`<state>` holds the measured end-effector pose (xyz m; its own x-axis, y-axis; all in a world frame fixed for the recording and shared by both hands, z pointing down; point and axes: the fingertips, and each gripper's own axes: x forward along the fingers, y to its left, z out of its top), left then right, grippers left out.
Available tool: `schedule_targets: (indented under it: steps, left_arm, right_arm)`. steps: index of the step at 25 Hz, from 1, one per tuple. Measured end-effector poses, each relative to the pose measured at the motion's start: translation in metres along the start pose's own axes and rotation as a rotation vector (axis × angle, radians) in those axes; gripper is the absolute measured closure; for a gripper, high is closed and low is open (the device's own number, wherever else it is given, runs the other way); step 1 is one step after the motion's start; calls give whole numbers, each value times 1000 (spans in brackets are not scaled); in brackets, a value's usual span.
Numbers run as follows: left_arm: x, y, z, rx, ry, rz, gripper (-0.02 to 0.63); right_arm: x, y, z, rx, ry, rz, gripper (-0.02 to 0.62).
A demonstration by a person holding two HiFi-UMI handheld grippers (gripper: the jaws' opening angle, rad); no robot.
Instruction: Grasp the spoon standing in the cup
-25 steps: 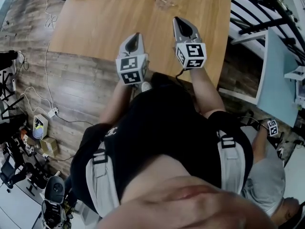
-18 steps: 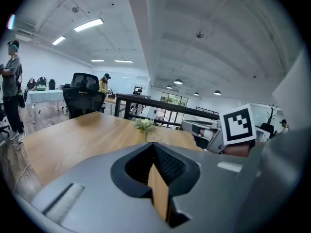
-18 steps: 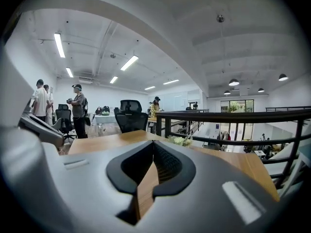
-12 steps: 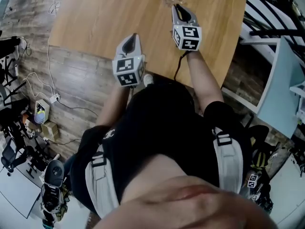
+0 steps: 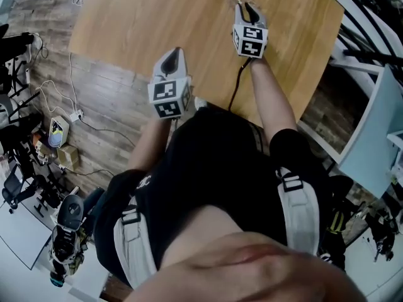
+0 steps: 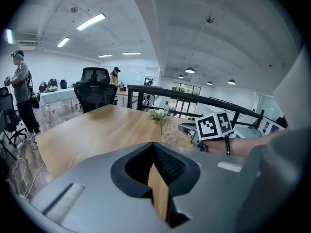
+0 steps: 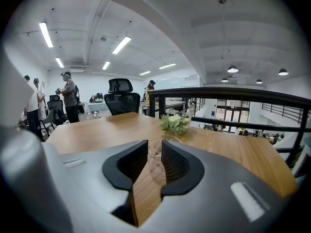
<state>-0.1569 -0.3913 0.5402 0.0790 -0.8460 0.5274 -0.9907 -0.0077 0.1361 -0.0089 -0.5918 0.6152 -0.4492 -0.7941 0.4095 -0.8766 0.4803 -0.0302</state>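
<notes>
**Right gripper at the cup, jaws apart**

In the head view the left gripper point(image 5: 170, 65) hangs over the near edge of the table point(image 5: 138, 24). Its own view shows its jaws together at the tips, with nothing between them. The right gripper point(image 5: 247, 10) reaches further, towards the far side of the table. Its jaws stand slightly apart, and the clear cup point(image 7: 155, 159) shows in the gap between them, just beyond the tips and not clamped. The spoon cannot be made out in the glass. Just behind the cup stands a small plant point(image 7: 175, 124). Past the table are a black chair point(image 7: 120, 101) and several people point(image 7: 68, 101)
</notes>
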Motion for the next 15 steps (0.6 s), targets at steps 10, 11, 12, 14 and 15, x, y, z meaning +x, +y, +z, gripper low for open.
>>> schedule_targets:
  steps: [10,11,12,14,15]
  left_arm:
    - [-4,24,-14,-24,40,67,594]
    - [-4,25,-15,-27,40,69,594]
    - [-4,26,-15,-29,40,70,594]
    - [-5,27,-15,-32,39,70,594]
    - [-6,27,-15,-32,38,70,594]
  right_arm:
    - [27,3,-20,-11,62,-30,522]
    - [29,2,-22,-19,66,-37,522]
    - [30,1,-23,-28,70,-48,522]
    - [31,-2,-24,-48,75,-72,545]
    - [31,-2,-24,-57,77,-78,546]
